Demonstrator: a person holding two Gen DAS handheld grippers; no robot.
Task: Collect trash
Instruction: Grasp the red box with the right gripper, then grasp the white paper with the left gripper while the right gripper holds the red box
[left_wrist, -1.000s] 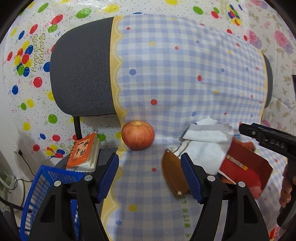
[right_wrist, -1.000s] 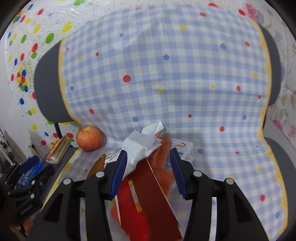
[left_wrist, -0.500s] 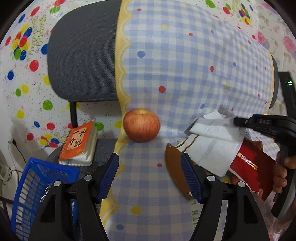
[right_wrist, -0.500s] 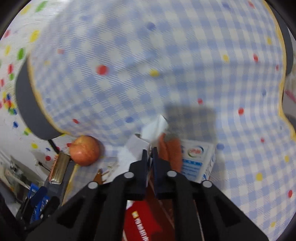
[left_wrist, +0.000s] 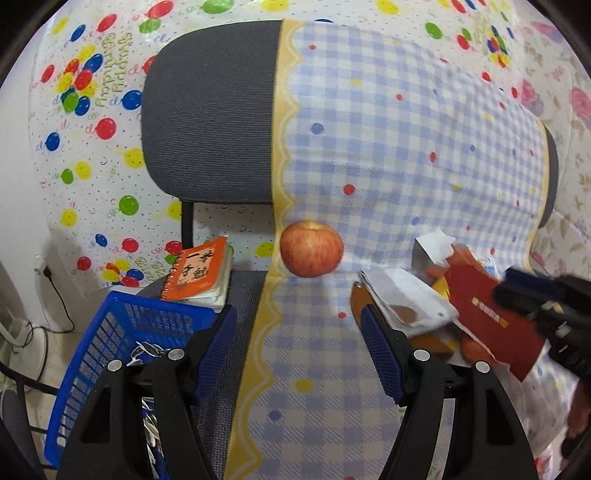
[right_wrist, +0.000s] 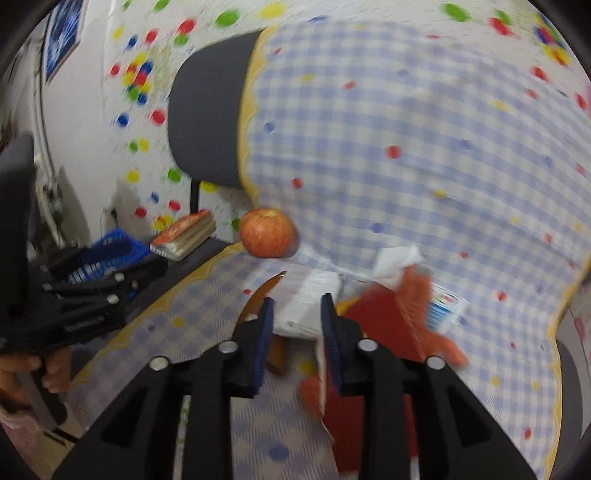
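A pile of trash lies on the checked cloth: a white wrapper (left_wrist: 410, 299), a red packet (left_wrist: 491, 317), orange scraps (right_wrist: 417, 291) and a small blue-and-white carton (right_wrist: 447, 306). My left gripper (left_wrist: 299, 332) is open and empty, low over the cloth, left of the pile. My right gripper (right_wrist: 295, 314) is partly open just in front of the white wrapper (right_wrist: 314, 302), holding nothing. It shows blurred at the right edge of the left wrist view (left_wrist: 532, 295), over the red packet.
A red apple (left_wrist: 312, 249) sits on the cloth by the chair back (left_wrist: 210, 110). An orange notebook (left_wrist: 201, 271) lies on the seat. A blue basket (left_wrist: 122, 354) with some silvery trash stands at the lower left. A brown curved piece (right_wrist: 262, 295) lies beside the wrapper.
My right gripper was shut on the white wrapper half a second ago; now it has opened and pulled back, and the wrapper lies on the pile. The left gripper has drawn back slightly.
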